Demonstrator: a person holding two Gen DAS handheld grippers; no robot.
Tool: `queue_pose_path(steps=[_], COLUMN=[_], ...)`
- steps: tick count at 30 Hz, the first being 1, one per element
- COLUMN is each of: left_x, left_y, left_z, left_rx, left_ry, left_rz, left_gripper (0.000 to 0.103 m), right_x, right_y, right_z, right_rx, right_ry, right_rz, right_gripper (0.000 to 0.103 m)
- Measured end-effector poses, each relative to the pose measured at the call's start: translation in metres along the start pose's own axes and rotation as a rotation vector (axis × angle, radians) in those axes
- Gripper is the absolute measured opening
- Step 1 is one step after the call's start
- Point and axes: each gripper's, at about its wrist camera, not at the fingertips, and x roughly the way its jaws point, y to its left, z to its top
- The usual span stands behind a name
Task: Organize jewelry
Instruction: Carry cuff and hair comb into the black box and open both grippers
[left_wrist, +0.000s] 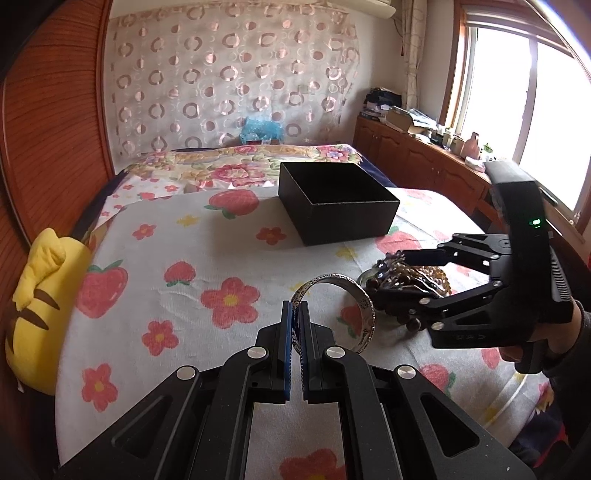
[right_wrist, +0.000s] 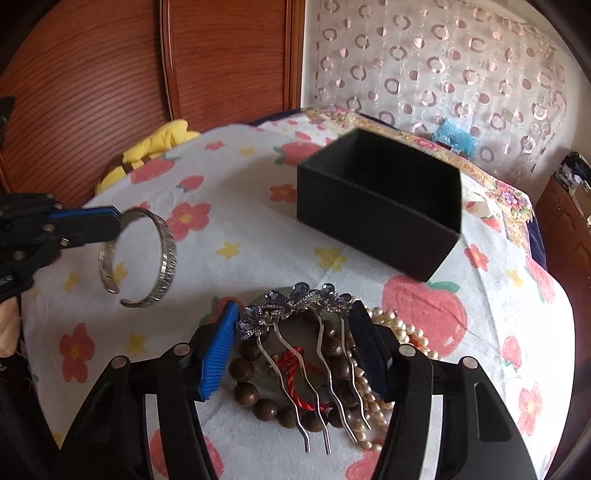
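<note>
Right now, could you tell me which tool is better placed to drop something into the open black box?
Left: the left tool already grips the silver cuff bangle, the open black box ahead. The right tool is open around the jewelled hairpin, holding nothing.

The black box (left_wrist: 338, 201) stands open on top, nothing above its rim. Bare bedspread (left_wrist: 207, 258) lies between it and the jewelry pile (right_wrist: 314, 362). The right gripper (right_wrist: 295, 354) straddles the pile; the left gripper (left_wrist: 294, 314) with the bangle (left_wrist: 343, 306) occupies the near side.

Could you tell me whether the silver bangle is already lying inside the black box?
No, the silver bangle hangs clamped in the left tongs, off to the side of the black box.
</note>
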Motion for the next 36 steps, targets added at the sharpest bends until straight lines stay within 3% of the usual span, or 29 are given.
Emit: queue_pose_path(steps=[14, 21, 30, 36], left_x=[0.012, 0.031, 0.082, 0.123], left_y=[-0.011, -0.015, -0.019, -0.021], left_z=[0.037, 0.069, 0.120, 0.132], left_rx=[0.036, 0.046, 0.047, 0.053], left_ry=[-0.044, -0.063, -0.051, 0.003], left_rz=[-0.011, -0.022, -0.033, -0.037], left_gripper=[0.003, 0.003, 0.003, 0.003], right_x=[-0.058, -0.074, -0.074, -0.060], right_y=[-0.026, -0.050, -0.086, -0.103], right_z=[0.015, 0.033, 0.062, 0.080], right_rx=[0.024, 0.033, 0.046, 0.041], right_ry=[-0.195, -0.243, -0.279, -0.280], right_rz=[-0.019, -0.041, -0.050, -0.037], right_gripper=[0.064, 0.064, 0.064, 0.064])
